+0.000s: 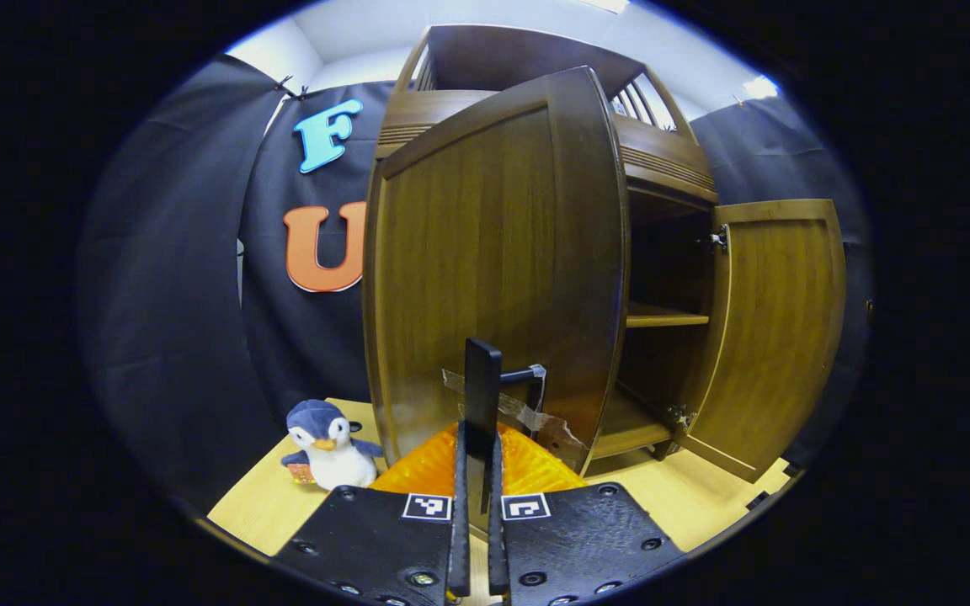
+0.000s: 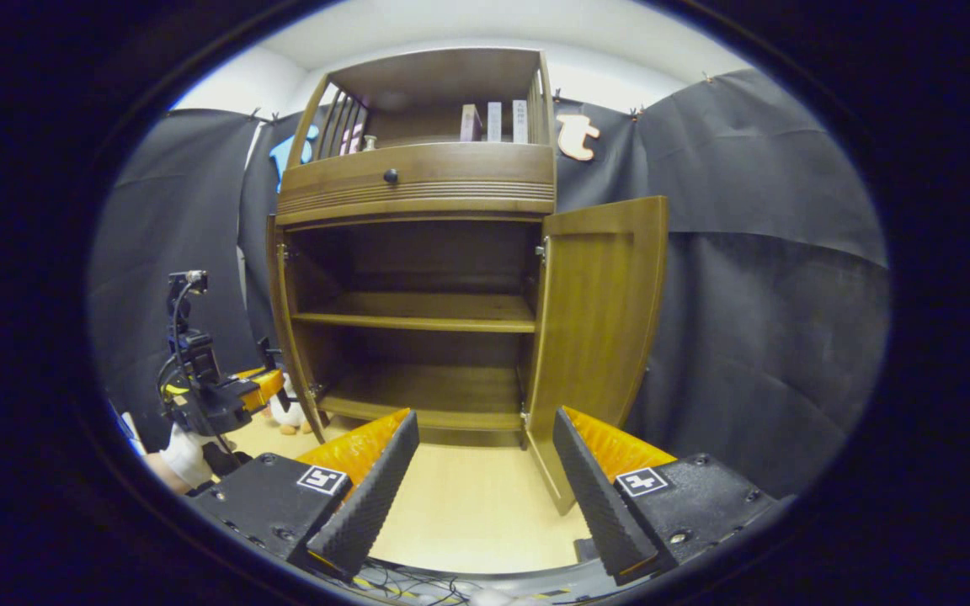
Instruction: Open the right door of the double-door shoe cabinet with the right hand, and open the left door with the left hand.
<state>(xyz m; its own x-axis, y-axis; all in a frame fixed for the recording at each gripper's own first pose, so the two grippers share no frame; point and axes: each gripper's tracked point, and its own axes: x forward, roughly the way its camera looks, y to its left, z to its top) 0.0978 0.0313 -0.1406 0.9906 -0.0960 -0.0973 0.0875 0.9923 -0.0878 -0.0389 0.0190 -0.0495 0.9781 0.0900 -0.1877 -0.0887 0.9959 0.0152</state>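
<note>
**Both cabinet doors stand open, left handle clamped**

The shoe cabinet [image 2: 418, 252] is the landmark here. In the right gripper view it stands against the black cloth wall on a pale wooden floor [image 2: 468, 505], its inside bare: one shelf [image 2: 418, 313] across the middle and a bottom board below it. Above the door opening runs a drawer [image 2: 418, 178] with a small dark knob, and above that an open railed top holding a few upright books [image 2: 493, 122].

The right door [image 2: 599, 328] is swung out from the cabinet's right side, hinged at the right edge of the opening. The right gripper [image 2: 481, 471] hangs in front of the cabinet, low, with its fingers spread wide and nothing between them; it touches neither door.

The left door [image 1: 493, 269] is swung well out from the cabinet's left side. In the left gripper view the left gripper [image 1: 477, 471] has its fingers squeezed together on the door's dark vertical handle [image 1: 482, 396], which rises between them; clear tape sits around the handle's bracket. In the right gripper view this same gripper [image 2: 253, 387] shows to the left of the cabinet, held by a hand.

A plush penguin [image 1: 329, 433] sits on the floor to the left of the cabinet, beside the open left door.
</note>
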